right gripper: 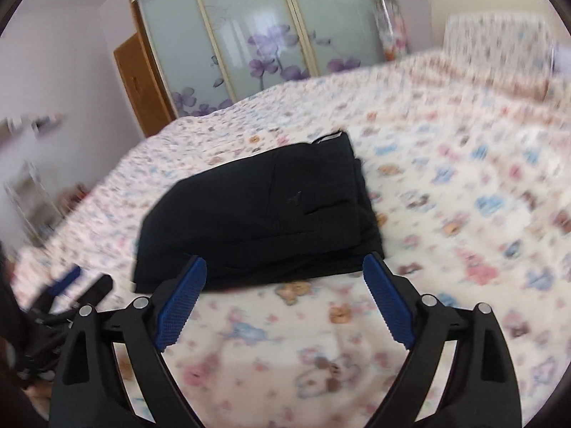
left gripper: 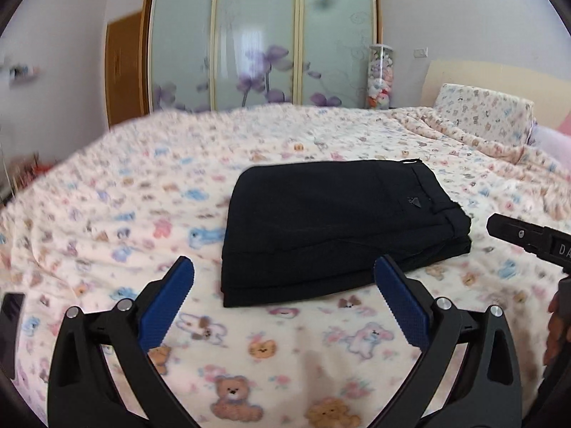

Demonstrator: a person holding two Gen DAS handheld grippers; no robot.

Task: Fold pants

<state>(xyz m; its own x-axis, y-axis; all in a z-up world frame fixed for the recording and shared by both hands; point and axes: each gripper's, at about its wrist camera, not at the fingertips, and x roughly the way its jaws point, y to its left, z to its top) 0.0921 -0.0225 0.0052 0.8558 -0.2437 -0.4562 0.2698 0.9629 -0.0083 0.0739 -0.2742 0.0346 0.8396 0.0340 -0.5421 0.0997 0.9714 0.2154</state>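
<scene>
Black pants (left gripper: 335,224) lie folded into a compact stack on the bed, waistband towards the right. In the right wrist view the same pants (right gripper: 257,217) sit just beyond the fingers. My left gripper (left gripper: 283,274) is open, its blue pads wide apart just short of the stack's near edge, nothing between them. My right gripper (right gripper: 283,271) is open too, held back from the pants' near edge and touching nothing. Part of the right gripper's body (left gripper: 528,240) shows at the right edge of the left wrist view.
The bed is covered by a cream blanket (left gripper: 125,214) printed with bears and rabbits. A pillow (left gripper: 481,114) and headboard are at the far right. A wardrobe (left gripper: 257,35) with frosted floral sliding doors stands behind the bed. A dark object (left gripper: 10,324) lies at the left edge.
</scene>
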